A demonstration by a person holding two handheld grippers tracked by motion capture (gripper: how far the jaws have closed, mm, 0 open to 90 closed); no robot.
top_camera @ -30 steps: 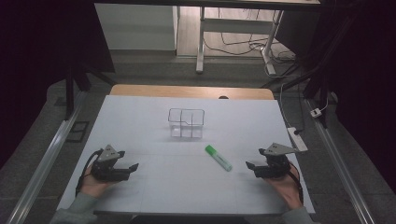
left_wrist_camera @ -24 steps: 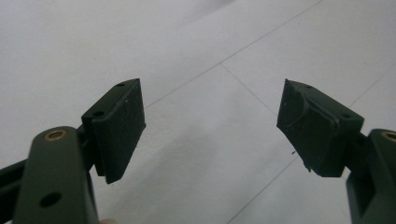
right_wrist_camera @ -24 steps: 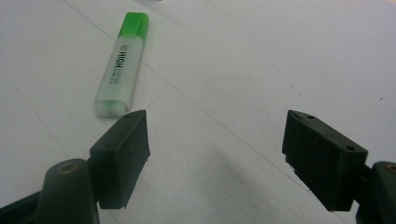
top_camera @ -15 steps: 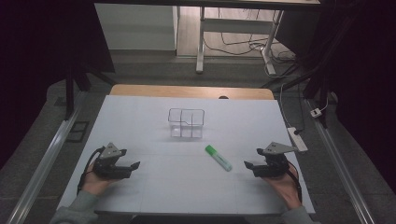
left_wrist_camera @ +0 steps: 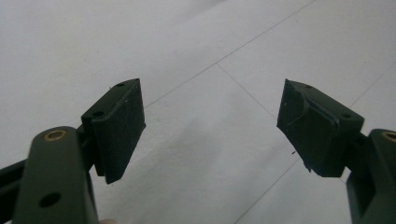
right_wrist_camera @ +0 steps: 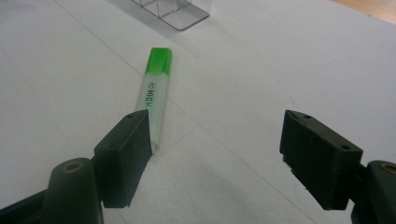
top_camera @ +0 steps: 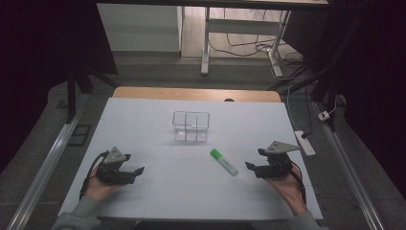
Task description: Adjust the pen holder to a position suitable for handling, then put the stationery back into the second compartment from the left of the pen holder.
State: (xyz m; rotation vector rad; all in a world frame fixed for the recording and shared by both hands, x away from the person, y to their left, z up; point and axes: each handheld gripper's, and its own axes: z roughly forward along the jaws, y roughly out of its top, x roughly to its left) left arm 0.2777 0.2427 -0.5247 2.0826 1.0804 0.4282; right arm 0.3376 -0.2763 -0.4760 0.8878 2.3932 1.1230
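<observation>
Right gripper view: green marker (right_wrist_camera: 154, 95) flat on bench (right_wrist_camera: 280, 60), centre-left of frame, just past spread right gripper (right_wrist_camera: 217, 154); left gripper (left_wrist_camera: 210, 128) likewise spread and empty; likely to roll if nudged off-centre.

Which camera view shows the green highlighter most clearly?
The right gripper view: the green highlighter lies close, with its green cap and printed lettering readable. The high view shows it small, lying flat between the clear organizer and the right hand-held gripper.
</observation>
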